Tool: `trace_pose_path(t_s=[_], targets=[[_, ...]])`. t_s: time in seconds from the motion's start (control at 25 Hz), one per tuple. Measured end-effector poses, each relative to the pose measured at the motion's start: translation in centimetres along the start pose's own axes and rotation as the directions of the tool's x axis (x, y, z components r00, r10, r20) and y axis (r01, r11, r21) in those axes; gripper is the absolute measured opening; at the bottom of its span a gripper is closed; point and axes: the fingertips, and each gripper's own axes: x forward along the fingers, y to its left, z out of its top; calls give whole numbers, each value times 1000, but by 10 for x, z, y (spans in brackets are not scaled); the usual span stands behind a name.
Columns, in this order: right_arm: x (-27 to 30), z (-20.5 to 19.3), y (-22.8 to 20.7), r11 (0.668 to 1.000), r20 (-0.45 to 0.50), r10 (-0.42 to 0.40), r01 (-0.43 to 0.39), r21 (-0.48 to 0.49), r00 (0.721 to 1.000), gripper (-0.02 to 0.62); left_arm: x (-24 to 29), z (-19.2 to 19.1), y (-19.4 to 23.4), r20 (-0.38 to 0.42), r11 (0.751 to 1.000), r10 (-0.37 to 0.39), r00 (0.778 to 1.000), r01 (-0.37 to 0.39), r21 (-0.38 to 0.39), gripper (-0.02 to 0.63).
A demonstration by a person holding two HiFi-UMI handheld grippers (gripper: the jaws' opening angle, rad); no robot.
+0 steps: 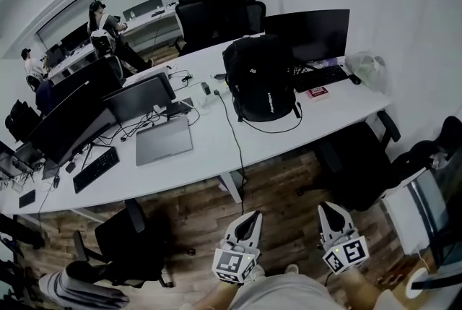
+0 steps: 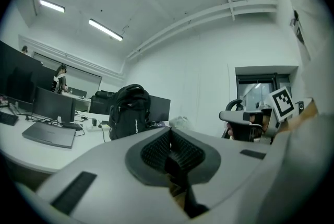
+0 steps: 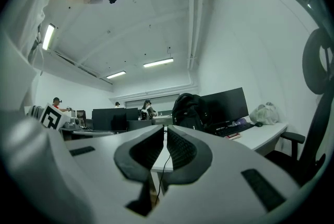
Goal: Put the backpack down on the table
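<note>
**Wooden floor**: seen below both grippers, in front of the desk.

**Desk**: long and white, and loaded with office equipment.

**Office chairs**: a black one is set at the desk's right end, and another at its near edge on the left.

**Monitors**: a dark screen is placed directly behind the backpack. A further row of screens is ranged along the left part of the desk.

**Backpack**: black. It is stood upright on the desk, well apart from both grippers and touched by neither.

**Laptop**: grey, with the lid closed, laid flat to the left of the backpack.

**Keyboards**: one is set just right of the backpack, another near the left monitors.

**Plastic bag**: crumpled, at the desk's right end.

**Left gripper**: held over the floor and pointed at the desk. The fingers are clenched together and nothing is grasped.

**Right gripper**: held beside the left one. The fingers are drawn together at the tips and nothing is grasped.

**Cable**: black, run across the desk and over its near edge.

**Red item**: small and flat, by the right keyboard. It could not be identified.
</note>
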Motion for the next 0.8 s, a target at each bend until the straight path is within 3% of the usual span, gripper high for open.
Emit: trace_pose_path(t_s=[0.4,0.8], targets=[[-14,10,-10,1000,32,-16,15,25,999,26,-7,11,-8,8,999,45,999,-45,26,8],[-23,12,-7,1000,14,26,-26,-3,1000,15,-13,17,-15,29,997,76,997,-77,31,9]])
